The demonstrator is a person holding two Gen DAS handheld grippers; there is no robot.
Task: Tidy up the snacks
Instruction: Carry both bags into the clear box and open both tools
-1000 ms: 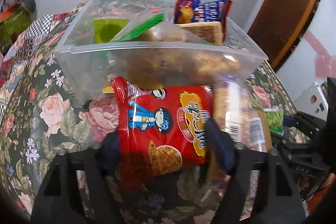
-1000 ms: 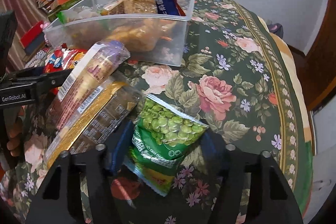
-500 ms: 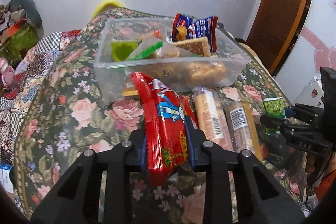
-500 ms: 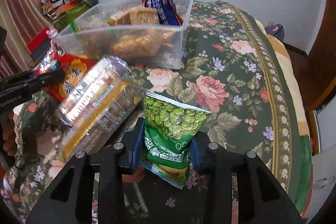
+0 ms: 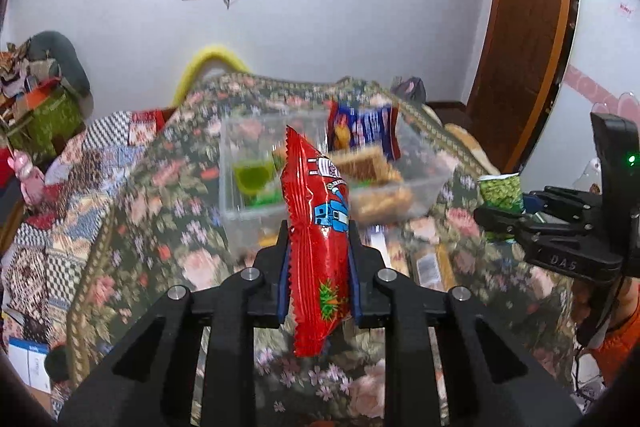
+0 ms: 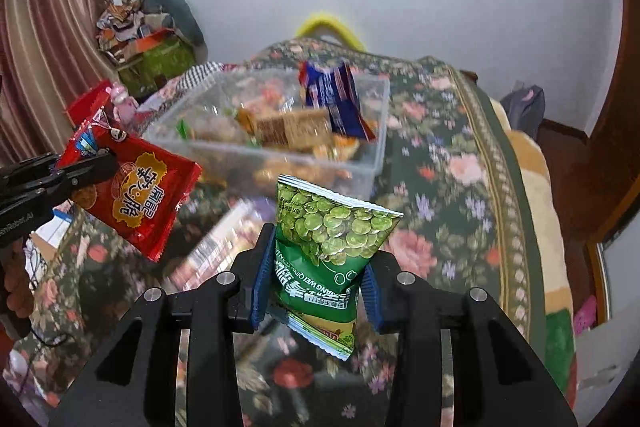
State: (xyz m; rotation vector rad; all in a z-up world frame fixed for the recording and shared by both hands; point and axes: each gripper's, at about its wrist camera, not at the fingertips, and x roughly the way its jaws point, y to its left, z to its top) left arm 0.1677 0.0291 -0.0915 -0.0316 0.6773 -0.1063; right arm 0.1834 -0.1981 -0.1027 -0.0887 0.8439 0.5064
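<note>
Left gripper [image 5: 318, 267] clamped on red noodle-snack packet [image 5: 318, 235], gripped mid-body edge-on so it hangs clear of floral tablecloth [image 5: 132, 211]. Ahead, clear plastic bin [image 6: 376, 131] holds blue packet [image 6: 336, 99] and biscuit packs, likely drop target. Long biscuit packs [image 6: 224, 243] lie loose on cloth beside bin, apparently unsorted. Right gripper [image 6: 314, 287] pinching green pea bag [image 6: 328, 239] at lower half, raised near bin's front wall.

Floral-covered bed [image 6: 452, 163] bearing snack items.
A clear plastic bin [image 6: 372, 131] of snacks rests on the cover; long wrapped biscuit packs [image 6: 216, 247] lie beside it, blurred.
</note>
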